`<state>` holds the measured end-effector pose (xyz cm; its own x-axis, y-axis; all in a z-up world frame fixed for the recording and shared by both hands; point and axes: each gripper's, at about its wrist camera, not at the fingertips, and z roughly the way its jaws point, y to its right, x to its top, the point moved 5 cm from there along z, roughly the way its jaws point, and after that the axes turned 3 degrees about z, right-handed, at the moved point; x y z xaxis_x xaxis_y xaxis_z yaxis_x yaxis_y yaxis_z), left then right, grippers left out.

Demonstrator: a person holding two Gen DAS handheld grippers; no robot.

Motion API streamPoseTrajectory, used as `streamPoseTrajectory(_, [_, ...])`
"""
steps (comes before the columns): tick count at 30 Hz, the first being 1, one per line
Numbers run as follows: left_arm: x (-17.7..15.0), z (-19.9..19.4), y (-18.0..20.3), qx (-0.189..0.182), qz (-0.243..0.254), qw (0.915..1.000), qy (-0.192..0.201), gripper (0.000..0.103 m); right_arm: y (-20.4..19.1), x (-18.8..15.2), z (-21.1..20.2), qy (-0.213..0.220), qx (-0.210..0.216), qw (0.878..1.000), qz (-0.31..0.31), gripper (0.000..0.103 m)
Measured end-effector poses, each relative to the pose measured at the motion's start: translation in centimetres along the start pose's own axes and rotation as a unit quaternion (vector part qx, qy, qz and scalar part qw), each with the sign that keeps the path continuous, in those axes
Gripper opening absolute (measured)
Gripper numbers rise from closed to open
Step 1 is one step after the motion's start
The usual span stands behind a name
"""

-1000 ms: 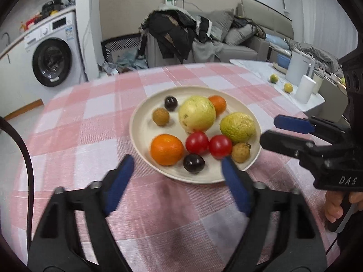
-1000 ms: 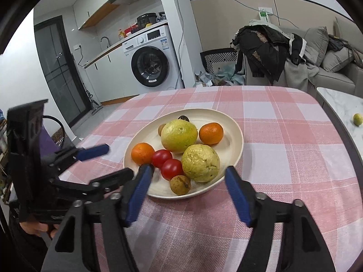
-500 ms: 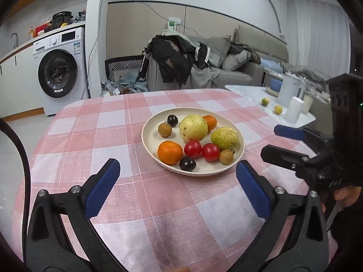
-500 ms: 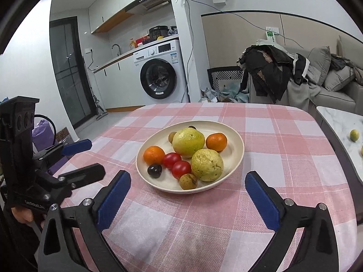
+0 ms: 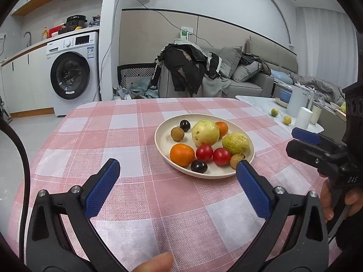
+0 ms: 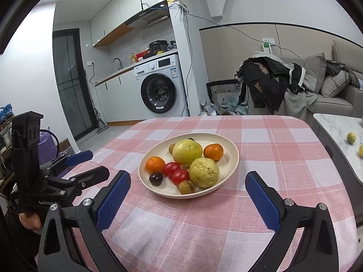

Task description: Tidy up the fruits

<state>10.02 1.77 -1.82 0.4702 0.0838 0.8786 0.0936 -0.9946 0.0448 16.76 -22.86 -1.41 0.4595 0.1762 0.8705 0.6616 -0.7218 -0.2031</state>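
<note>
Both claws drawn back from plate [image 5: 249, 157], left claw [image 5: 177, 190] apart, right claw [image 6: 188, 201] apart

Left gripper [image 5: 175, 184]: jaws spread wide, empty; blue pads [image 5: 102, 189] face each other, fingers level, pointing forward.
Left gripper, from right view [image 6: 88, 165]: at far left, fingers level, pointing right.
Left hand [image 6: 29, 219]: part seen under the grip; a fingertip [image 5: 156, 263] shows at near edge of left view.
Right gripper [image 6: 187, 200]: jaws spread wide, empty, fingers level.
Right gripper, from left view [image 5: 301, 144]: at far right, fingers pointing left.
Right hand [image 5: 333, 200]: wrapped round the handle below the body.
</note>
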Motion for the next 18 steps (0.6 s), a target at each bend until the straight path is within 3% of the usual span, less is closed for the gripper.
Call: streamPoseTrajectory(18, [-0.13, 0.58, 0.64, -0.027, 0.005, 0.9996, -0.004, 0.102, -0.84, 0.02, -0.18, 0.005, -0.002, 1.0, -0.023, 0.103])
